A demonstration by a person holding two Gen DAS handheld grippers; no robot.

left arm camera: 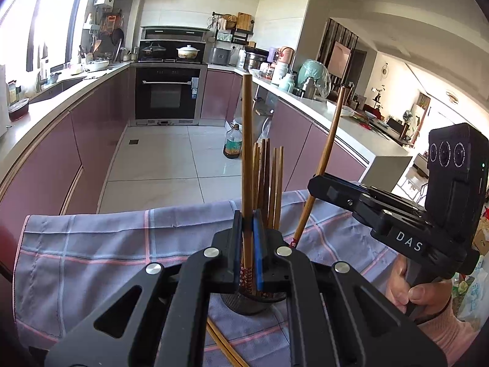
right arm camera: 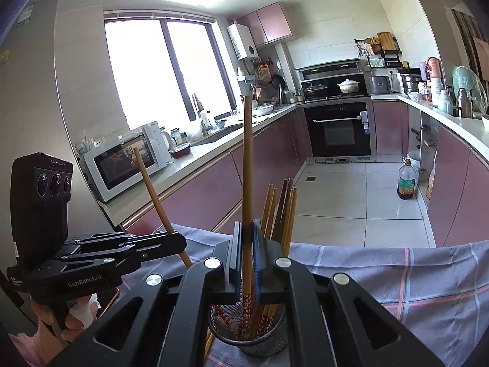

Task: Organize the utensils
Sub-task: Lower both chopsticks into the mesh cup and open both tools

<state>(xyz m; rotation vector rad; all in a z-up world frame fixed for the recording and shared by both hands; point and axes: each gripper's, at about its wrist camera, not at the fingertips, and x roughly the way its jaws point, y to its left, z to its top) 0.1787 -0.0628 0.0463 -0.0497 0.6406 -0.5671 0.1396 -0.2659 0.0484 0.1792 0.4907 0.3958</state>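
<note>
Chopsticks fill both views. Left wrist view first: the left tool [left arm camera: 248, 229] sits at the lower centre of the frame, its jaws narrow and pressed on one long brown chopstick [left arm camera: 247, 140] that stands upright and reaches to the middle of the frame. Just behind the jaws, a bundle of chopsticks [left arm camera: 269, 180] stands in a dark mesh holder [left arm camera: 244, 304], mostly hidden under the tool. The holder stands on a checked blue-grey cloth [left arm camera: 107, 244] that covers the surface. Two more chopsticks [left arm camera: 223, 347] lie flat on the cloth at the bottom edge. At the right of the frame, the right tool [left arm camera: 314, 185] grips a second, tilted chopstick [left arm camera: 330, 140], and a hand [left arm camera: 418, 290] holds its handle.

Right wrist view: the right tool [right arm camera: 247, 238] at the lower centre is closed narrow on an upright chopstick [right arm camera: 247, 159]. Below the jaws, the mesh holder [right arm camera: 259, 341] is clearly open at the top, with the bundle [right arm camera: 281, 211] leaning toward the right inside it. At the lower left, the left tool [right arm camera: 180, 244] holds a slanted chopstick [right arm camera: 156, 195], and a hand [right arm camera: 76, 318] is around its grip. The cloth [right arm camera: 397, 275] spreads to the right.
</note>
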